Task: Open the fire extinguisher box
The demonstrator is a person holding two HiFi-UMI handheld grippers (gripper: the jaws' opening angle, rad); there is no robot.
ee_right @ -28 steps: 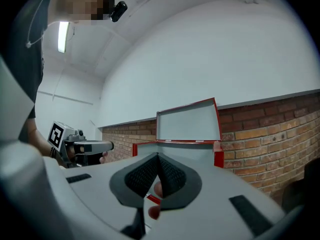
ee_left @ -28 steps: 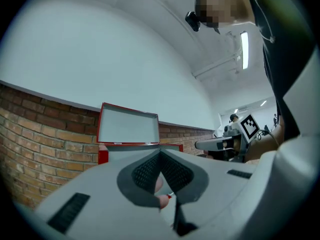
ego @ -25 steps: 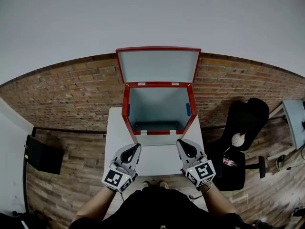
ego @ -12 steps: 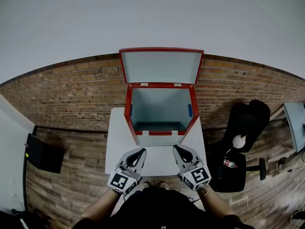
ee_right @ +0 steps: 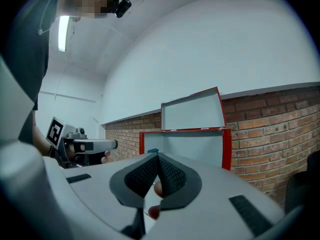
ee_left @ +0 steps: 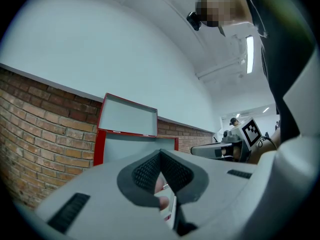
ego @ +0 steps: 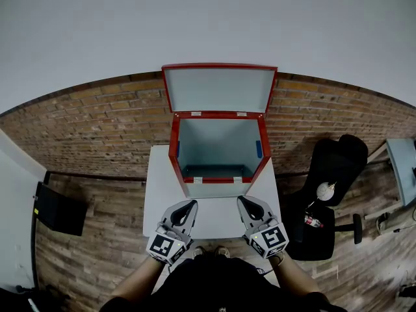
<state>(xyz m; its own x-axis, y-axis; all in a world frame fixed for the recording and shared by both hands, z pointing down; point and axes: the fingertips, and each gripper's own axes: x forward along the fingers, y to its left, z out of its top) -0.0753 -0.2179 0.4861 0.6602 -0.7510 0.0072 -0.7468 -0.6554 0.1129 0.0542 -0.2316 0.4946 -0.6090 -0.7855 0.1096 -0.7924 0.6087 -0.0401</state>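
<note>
A red fire extinguisher box [ego: 173,149] with a pale grey inside stands on a white table [ego: 158,194] against the brick wall. Its lid [ego: 218,89] is swung up and stands open, and the inside looks empty. Both grippers hover over the table's near part, short of the box. My left gripper [ego: 189,205] is shut, with nothing between its jaws. My right gripper [ego: 243,202] is likewise shut and empty. The box and raised lid [ee_left: 127,115] show ahead in the left gripper view, and the box [ee_right: 227,146] with its lid [ee_right: 192,111] in the right gripper view.
A black office chair [ego: 330,194] stands right of the table. A dark flat object [ego: 58,210] lies on the wooden floor at the left. Another table's corner [ego: 403,164] shows at the far right. Brick wall runs behind the box.
Both grippers have drawn closer together and slightly back from the box compared with a second ago. The box and its lid are as before.
</note>
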